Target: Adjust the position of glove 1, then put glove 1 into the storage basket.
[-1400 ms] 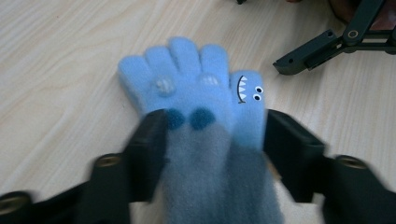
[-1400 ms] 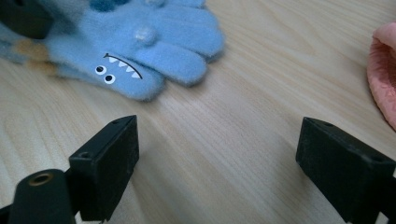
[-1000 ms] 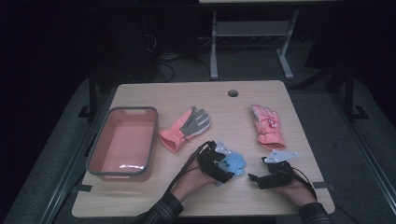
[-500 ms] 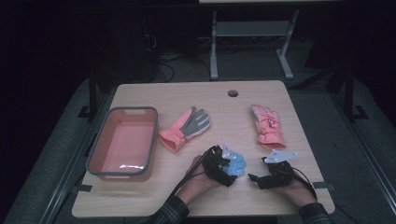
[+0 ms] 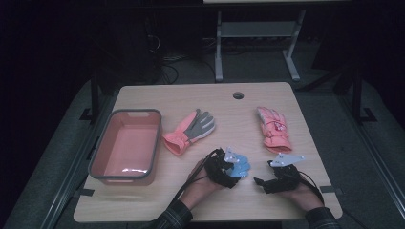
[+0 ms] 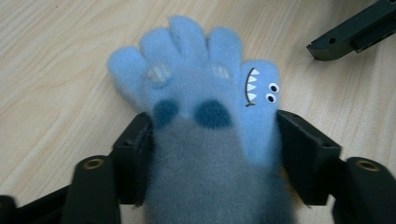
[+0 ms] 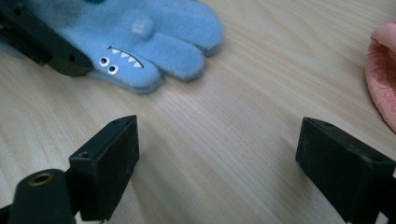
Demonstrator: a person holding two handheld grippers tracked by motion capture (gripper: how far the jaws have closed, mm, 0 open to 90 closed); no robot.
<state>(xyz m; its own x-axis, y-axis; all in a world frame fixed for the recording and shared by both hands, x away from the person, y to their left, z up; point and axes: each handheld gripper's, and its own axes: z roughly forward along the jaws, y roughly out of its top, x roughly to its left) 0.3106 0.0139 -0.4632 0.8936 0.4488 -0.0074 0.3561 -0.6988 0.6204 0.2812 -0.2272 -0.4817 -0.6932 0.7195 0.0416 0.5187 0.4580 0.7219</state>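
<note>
The blue glove (image 6: 201, 93) serves as the reference landmark. It lies flat on the wooden desk (image 5: 248, 105), near the desk's front edge and close to the middle of that edge. In the left gripper view, its thumb carries a printed face with white teeth and two small eyes.

The left gripper (image 5: 224, 167) holds the blue glove at the cuff end. Its two black fingers (image 6: 135, 158) press against both sides of the fuzzy grey-blue cuff and pinch it between them. The glove's finger end points away from this gripper.

The right gripper (image 5: 274, 179) rests on the desk just to the right of the blue glove, apart from it. Its fingers (image 7: 112, 158) are spread wide over bare wood, with nothing between them.

A pink glove (image 5: 273, 128) lies behind and to the right of the blue glove. A pink and grey glove (image 5: 191, 131) lies behind and to the left of it. A pink bin (image 5: 125, 145) stands well to the left of the blue glove, near the desk's left edge.
</note>
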